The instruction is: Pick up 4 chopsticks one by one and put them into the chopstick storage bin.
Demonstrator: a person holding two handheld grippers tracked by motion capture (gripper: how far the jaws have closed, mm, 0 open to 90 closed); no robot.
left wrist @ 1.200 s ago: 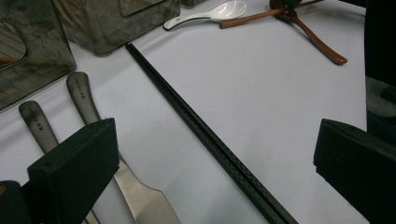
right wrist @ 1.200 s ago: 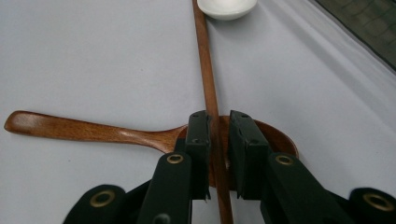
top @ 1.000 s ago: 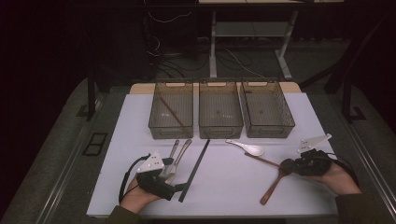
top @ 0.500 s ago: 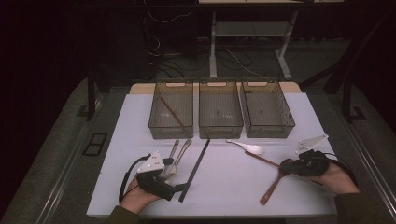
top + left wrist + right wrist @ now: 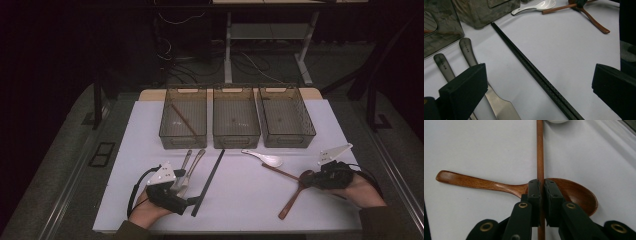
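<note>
I am pinching the brown chopstick (image 5: 539,150) in my right gripper (image 5: 543,185) above the wooden spoon (image 5: 499,185), to lift it; my left gripper (image 5: 544,82) is spread.

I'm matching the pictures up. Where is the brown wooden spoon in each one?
High view: wooden spoon at the lower right of the white table.
Left gripper view: top right corner.
Right gripper view: across the middle.
Shared landmark: the brown chopstick crossing over it.

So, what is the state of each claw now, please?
Left claw: open, holding nothing.
Right claw: closed on the wooden chopstick.
</note>
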